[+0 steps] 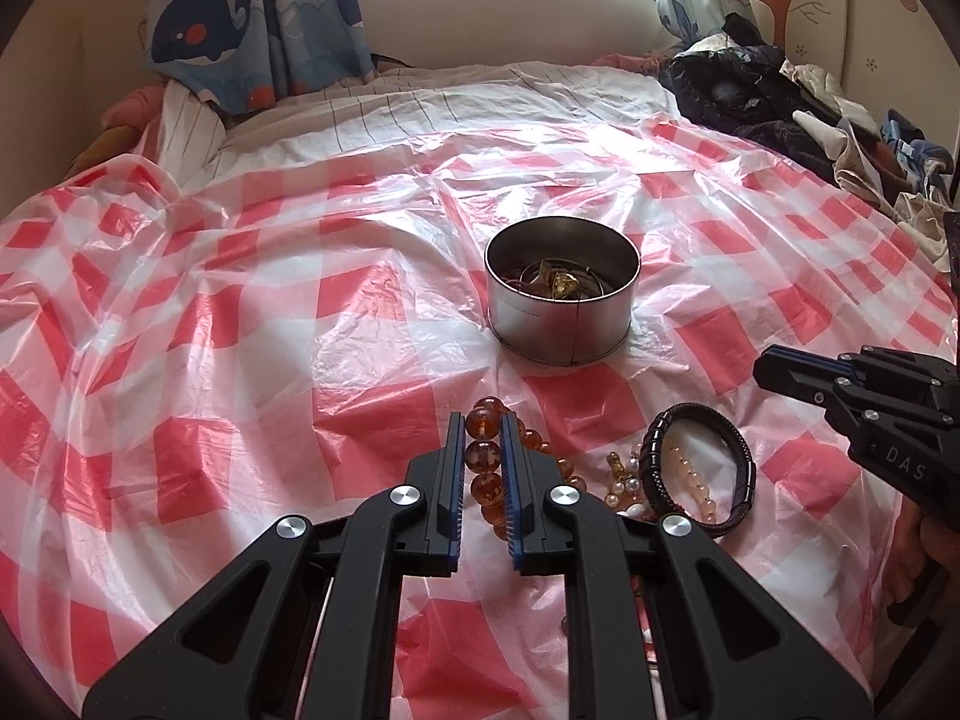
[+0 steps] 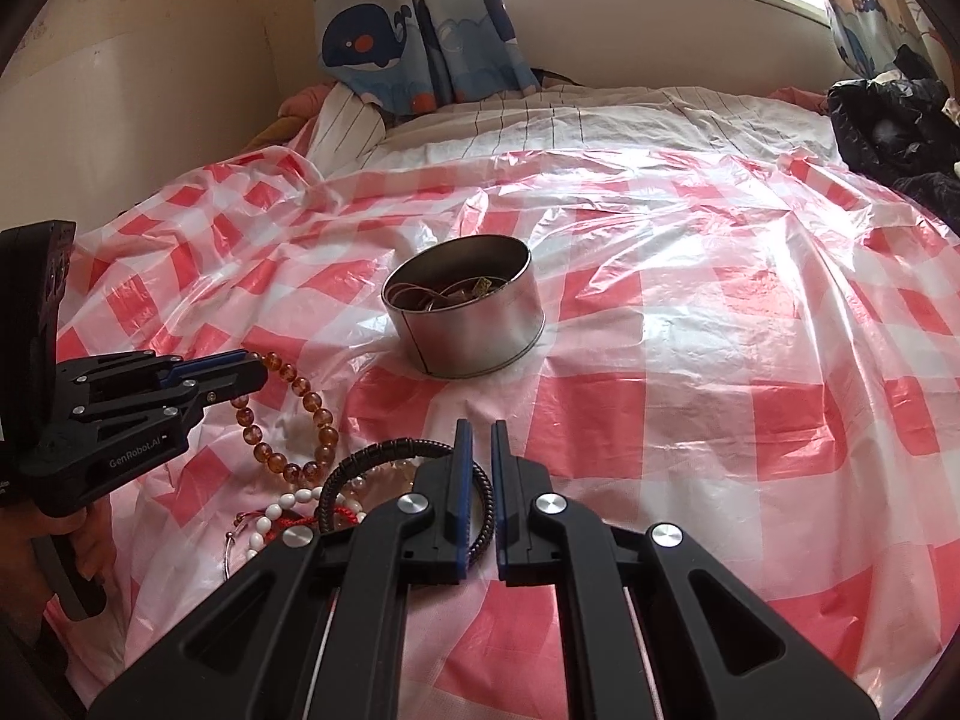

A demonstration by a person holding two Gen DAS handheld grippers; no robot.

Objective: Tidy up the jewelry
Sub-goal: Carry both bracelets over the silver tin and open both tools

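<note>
Now, left gripper (image 1: 483, 420) clamped on glossy amber bead bracelet (image 1: 483, 456), right gripper (image 2: 480, 429) pinching black braided bracelet (image 2: 384, 456)

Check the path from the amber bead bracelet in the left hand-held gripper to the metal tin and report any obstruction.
Nothing visible blocks it. Only bare checkered plastic sheet lies between the amber bead bracelet, pinched by the left hand-held gripper, and the open-topped metal tin.

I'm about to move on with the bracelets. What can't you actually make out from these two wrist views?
- Contents of the round silver metal tin: both views, its wall hides all but some gold-coloured pieces.
- Amber bead bracelet: left wrist view, the left gripper covers its near part.
- Black braided bracelet: right wrist view, the right gripper hides its near side.
- White pearl strands: partly buried.
</note>
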